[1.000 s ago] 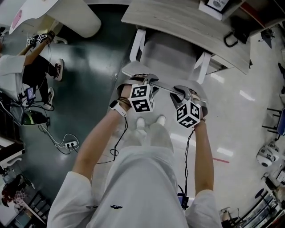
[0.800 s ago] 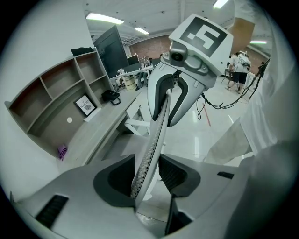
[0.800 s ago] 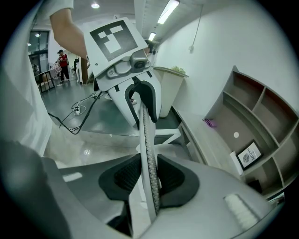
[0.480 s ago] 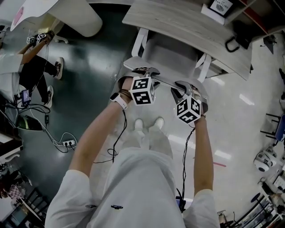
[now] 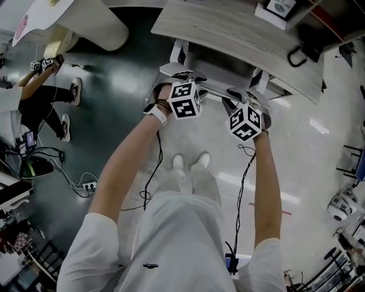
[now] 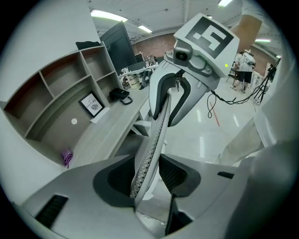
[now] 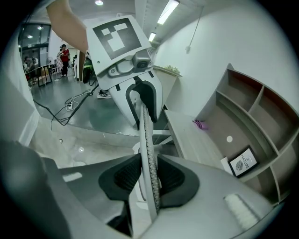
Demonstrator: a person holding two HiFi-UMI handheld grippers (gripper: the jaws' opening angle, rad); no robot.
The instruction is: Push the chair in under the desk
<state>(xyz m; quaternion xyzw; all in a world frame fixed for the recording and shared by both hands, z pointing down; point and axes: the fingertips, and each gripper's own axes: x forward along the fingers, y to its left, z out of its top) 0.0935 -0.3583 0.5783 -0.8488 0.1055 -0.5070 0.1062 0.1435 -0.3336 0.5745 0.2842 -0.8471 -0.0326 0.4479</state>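
Observation:
The white chair (image 5: 214,88) stands mostly beneath the light wooden desk (image 5: 239,34); only its backrest top and its armrests show in the head view. My left gripper (image 5: 181,77) is shut on the left part of the backrest's top edge. My right gripper (image 5: 242,96) is shut on the right part. In the left gripper view the mesh backrest edge (image 6: 156,135) runs upright between my left gripper's (image 6: 145,175) dark pads, with the other gripper clamped further along. The right gripper view shows the same edge (image 7: 147,140) pinched in my right gripper (image 7: 150,179).
On the desk are a small framed picture (image 5: 278,7) and a black object (image 5: 296,51). A shelf unit (image 6: 51,98) rises behind the desk. A seated person (image 5: 34,97) is at far left, with cables and a power strip (image 5: 88,185) on the dark floor. A white table (image 5: 91,20) is at top left.
Both grippers have moved forward with the backrest towards the desk. The chair's seat, visible a second ago, has slid under the desktop.

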